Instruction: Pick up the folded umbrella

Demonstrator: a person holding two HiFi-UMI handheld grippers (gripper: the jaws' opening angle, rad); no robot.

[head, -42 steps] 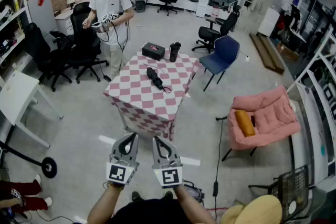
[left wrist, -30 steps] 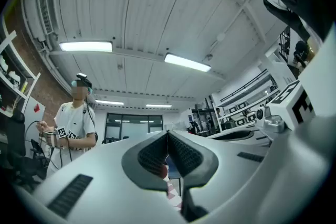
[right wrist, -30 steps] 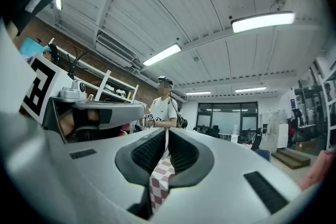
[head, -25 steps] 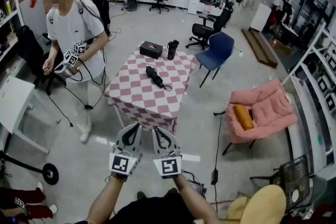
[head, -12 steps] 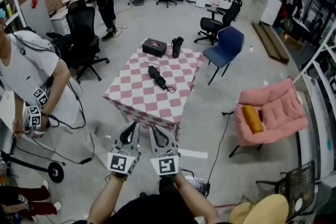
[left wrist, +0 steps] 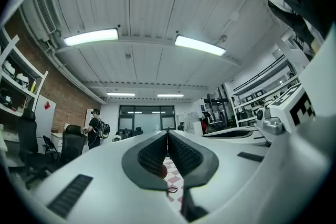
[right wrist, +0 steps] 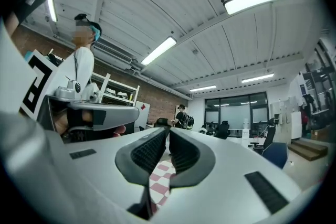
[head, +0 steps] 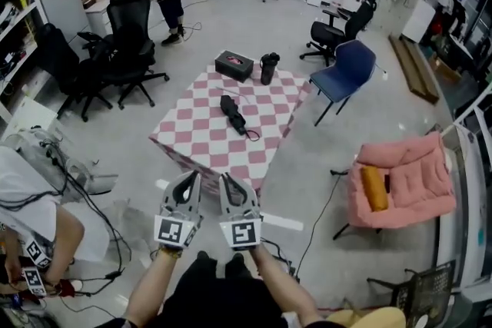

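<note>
The folded black umbrella (head: 233, 114) lies near the middle of a table under a pink-and-white checked cloth (head: 207, 146), its wrist loop trailing toward me. My left gripper (head: 191, 176) and right gripper (head: 224, 177) hang side by side in front of me, short of the table's near corner, well apart from the umbrella. Both point toward the table. In the left gripper view the left gripper (left wrist: 168, 134) has its pads pressed together with nothing held. In the right gripper view the right gripper (right wrist: 168, 131) is likewise shut and empty. A strip of the checked cloth (right wrist: 159, 177) shows below the jaws.
A black box (head: 234, 65) and a black tumbler (head: 269, 67) stand at the table's far edge. A blue chair (head: 350, 70) is right of the table, a pink armchair (head: 403, 179) further right, black office chairs (head: 129, 33) left. A person (head: 32, 200) crouches at the lower left.
The table has come nearer and larger in view. The person in the white shirt has passed from the upper left down to the lower left. Both grippers stay shut, side by side.
</note>
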